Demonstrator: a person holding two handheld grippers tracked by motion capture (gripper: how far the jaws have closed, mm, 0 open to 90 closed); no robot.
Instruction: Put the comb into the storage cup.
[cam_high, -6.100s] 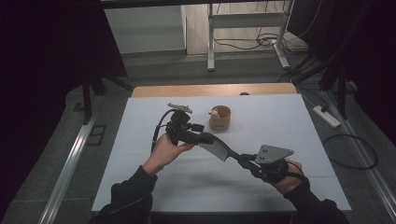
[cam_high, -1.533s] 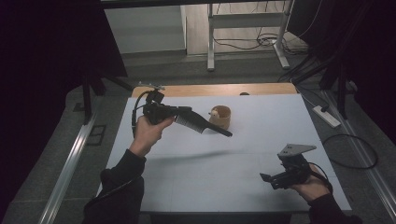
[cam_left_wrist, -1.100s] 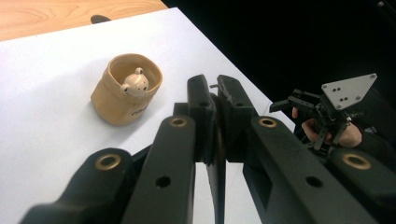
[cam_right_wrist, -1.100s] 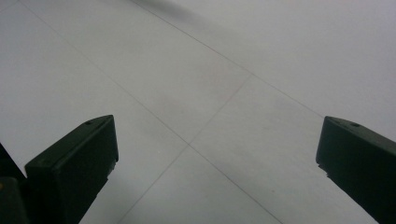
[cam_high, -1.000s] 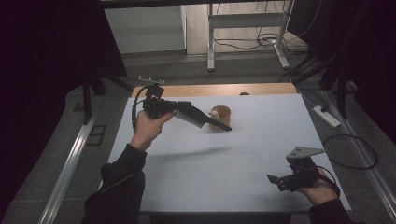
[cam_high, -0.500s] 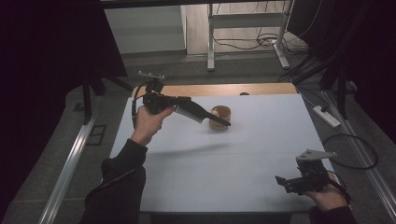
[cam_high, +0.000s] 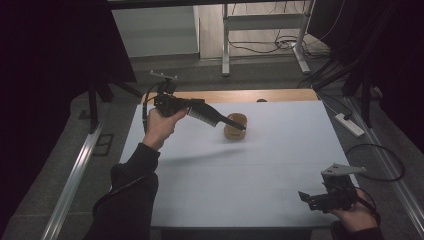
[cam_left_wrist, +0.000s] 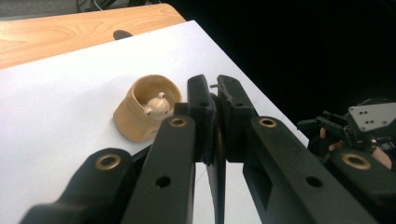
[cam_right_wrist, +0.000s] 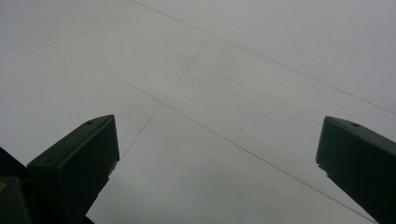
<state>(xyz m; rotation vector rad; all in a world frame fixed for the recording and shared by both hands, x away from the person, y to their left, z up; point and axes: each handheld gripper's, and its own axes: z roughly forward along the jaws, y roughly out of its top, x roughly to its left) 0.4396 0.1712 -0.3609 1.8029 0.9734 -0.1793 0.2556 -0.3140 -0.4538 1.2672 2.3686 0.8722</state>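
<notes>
1. The left tongs (cam_high: 239, 125) are held above the far left of the bench (cam_high: 260, 165), jaws pressed together on a thin dark flat piece whose kind I cannot tell; their tips hang over the cup (cam_high: 235, 126).
2. The right tongs (cam_high: 306, 197) sit at the near right corner, jaws spread wide with nothing between them, over bare bench.
3. The left gripper view shows a small bear figure (cam_left_wrist: 156, 105) inside the tan cup (cam_left_wrist: 140, 116), and the right tongs (cam_left_wrist: 327, 122) farther off.
4. A wooden strip (cam_high: 240, 95) runs along the far edge.
</notes>
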